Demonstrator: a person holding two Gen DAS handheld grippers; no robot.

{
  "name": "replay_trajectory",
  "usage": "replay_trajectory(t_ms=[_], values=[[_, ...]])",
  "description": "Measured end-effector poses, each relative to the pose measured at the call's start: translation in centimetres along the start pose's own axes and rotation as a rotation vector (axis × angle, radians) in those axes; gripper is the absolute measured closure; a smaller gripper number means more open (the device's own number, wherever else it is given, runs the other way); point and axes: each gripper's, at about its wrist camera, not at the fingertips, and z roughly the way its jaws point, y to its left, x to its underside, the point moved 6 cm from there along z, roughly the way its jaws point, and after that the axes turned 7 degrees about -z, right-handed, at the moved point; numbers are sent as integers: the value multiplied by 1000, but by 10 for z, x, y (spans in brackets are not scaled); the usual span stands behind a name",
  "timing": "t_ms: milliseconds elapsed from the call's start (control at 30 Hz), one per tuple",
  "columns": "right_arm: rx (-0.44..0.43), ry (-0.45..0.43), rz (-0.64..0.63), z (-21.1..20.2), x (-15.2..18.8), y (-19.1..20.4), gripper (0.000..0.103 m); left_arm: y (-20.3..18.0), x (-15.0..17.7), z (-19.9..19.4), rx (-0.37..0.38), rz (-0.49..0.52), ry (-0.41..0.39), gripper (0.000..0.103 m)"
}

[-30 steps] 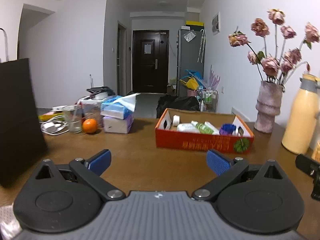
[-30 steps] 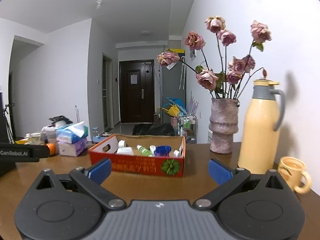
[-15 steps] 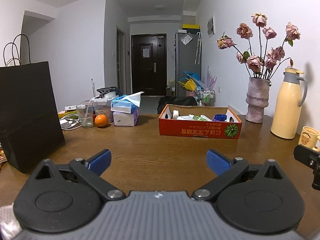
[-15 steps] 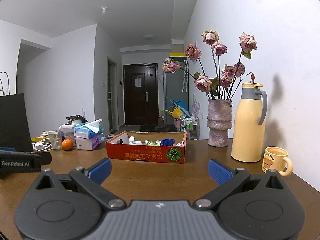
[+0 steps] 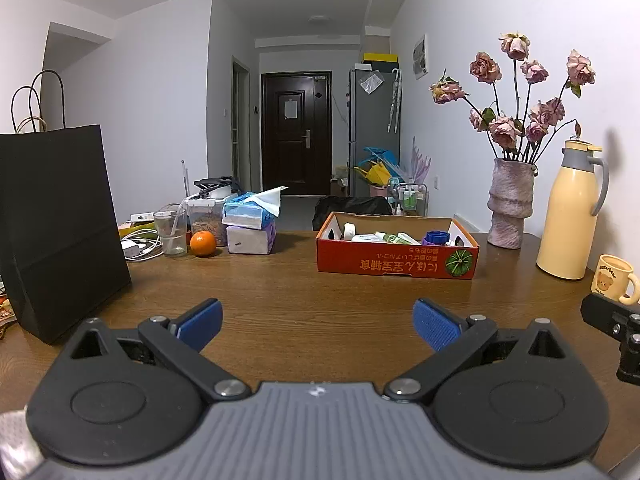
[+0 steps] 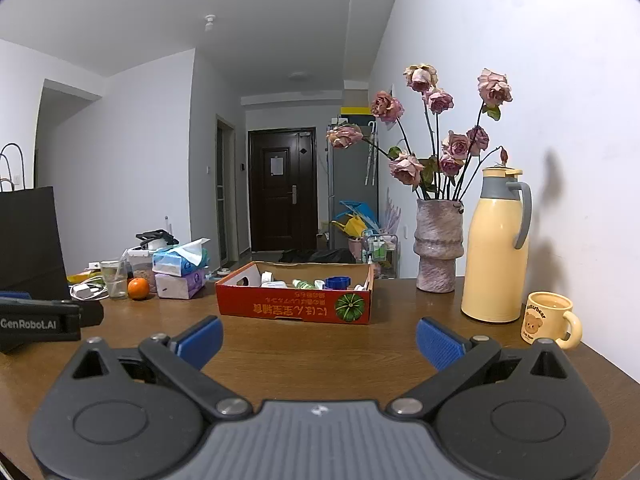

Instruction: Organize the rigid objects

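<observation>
Brown wood grain runs across the bench (image 5: 320, 292), and both grippers hang just above it with nothing between their blue pads. The left gripper (image 5: 318, 322) has its jaws spread wide and released; the right gripper (image 6: 319, 340) stands the same, jaws apart and empty.

Straight ahead of both sets of jaws, well apart from them, sits a red cardboard box (image 5: 397, 265) with a green pumpkin printed on its near wall. Inside it lie the small rigid things: a white roll (image 5: 349, 231) toward the left end, white and green tubes (image 5: 384, 237) in the middle, and a blue cap (image 5: 436, 237) toward the right end. What else lies in there is too small to tell.

Beyond the right jaw of the right gripper stands a cream thermos jug (image 6: 496, 248) with a grey handle, and just beside it, nearer, a yellow bear mug (image 6: 548, 318). Behind the box's right end a mottled vase (image 6: 438, 246) holds dried pink roses (image 6: 440, 128).

Off past the left jaw of the left gripper a black paper bag (image 5: 56, 224) stands upright. Farther back on that side are a clear glass (image 5: 171, 230), an orange (image 5: 203, 243) and two stacked tissue packs (image 5: 251, 224). A dark door (image 5: 296, 132) closes the hallway behind.
</observation>
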Motion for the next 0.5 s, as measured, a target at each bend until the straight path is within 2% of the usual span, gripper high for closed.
replay_trajectory(t_ms=[500], values=[[-1, 6, -6, 1, 0, 4, 0, 3, 0, 0, -2, -3, 1, 0]])
